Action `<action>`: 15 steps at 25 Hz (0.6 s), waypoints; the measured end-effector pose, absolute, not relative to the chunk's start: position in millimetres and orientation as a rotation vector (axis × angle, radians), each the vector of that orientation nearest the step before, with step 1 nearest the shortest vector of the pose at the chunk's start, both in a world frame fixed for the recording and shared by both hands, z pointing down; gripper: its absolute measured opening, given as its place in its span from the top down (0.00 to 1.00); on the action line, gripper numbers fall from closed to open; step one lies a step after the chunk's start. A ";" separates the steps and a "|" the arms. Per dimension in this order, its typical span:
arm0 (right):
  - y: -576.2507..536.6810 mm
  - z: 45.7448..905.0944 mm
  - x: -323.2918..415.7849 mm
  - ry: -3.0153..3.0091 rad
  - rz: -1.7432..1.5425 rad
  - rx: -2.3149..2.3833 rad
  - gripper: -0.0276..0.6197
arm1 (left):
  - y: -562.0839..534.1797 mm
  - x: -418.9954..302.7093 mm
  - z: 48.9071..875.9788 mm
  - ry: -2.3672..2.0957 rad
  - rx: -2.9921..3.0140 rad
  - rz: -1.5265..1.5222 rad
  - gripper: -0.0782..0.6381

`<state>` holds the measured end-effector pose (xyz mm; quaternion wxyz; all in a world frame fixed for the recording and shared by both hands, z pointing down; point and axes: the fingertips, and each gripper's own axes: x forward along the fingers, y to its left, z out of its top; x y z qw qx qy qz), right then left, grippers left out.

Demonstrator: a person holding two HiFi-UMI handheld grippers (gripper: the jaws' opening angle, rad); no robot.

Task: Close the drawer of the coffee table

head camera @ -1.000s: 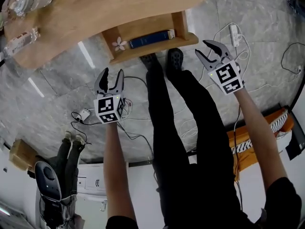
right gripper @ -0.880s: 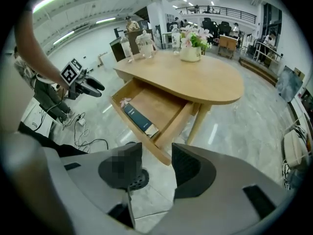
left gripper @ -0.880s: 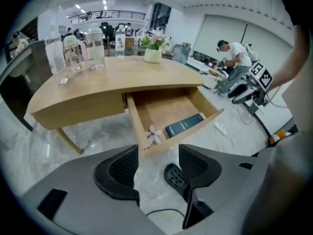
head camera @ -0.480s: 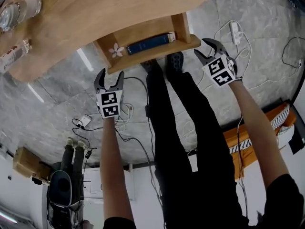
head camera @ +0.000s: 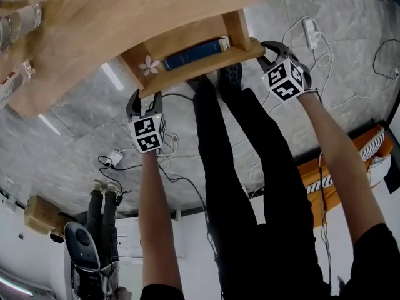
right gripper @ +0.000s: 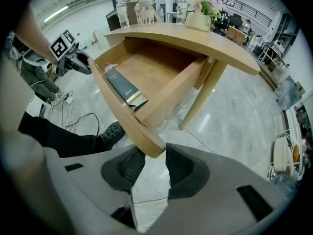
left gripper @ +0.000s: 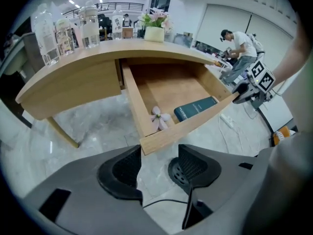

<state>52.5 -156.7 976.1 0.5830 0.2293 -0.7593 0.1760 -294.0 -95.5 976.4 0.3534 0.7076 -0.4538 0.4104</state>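
The wooden coffee table [head camera: 125, 11] has its drawer [head camera: 200, 64] pulled out. Inside lie a dark blue book [head camera: 194, 52] and a pale flower [head camera: 149, 65]. My left gripper [head camera: 144, 96] is at the left end of the drawer front [left gripper: 195, 124]. Its jaws are closing, with the front's corner just at their tips in the left gripper view [left gripper: 160, 153]. My right gripper [head camera: 275, 47] is at the right end. Its jaws are also closing, and the rounded corner of the drawer front [right gripper: 117, 106] sits between them [right gripper: 154, 153]. I cannot tell whether the pads touch the wood.
Several clear bottles [left gripper: 58, 31] and a potted plant [left gripper: 155, 31] stand on the tabletop. The person's legs and black shoes [head camera: 228, 77] are just below the drawer. White cables and a power strip [head camera: 306, 36] lie on the grey floor. A table leg [right gripper: 200, 99] slants down beside the drawer.
Both grippers have dropped from over the floor to the two ends of the drawer front. The drawer has stayed open and has not moved.
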 end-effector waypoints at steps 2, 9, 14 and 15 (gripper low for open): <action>-155.2 975.8 52.6 -1.768 0.417 0.546 0.76 | -95.7 -298.3 975.2 -1.212 1.798 1.042 0.59; -157.4 969.3 53.7 -1.747 0.469 0.610 0.76 | -101.1 -302.9 966.5 -1.273 1.767 0.997 0.65; -161.8 955.3 52.2 -1.768 0.481 0.631 0.77 | -104.3 -304.9 951.8 -1.309 1.770 0.954 0.66; -161.7 953.6 52.1 -1.768 0.481 0.626 0.77 | -104.2 -305.2 950.0 -1.307 1.774 0.957 0.66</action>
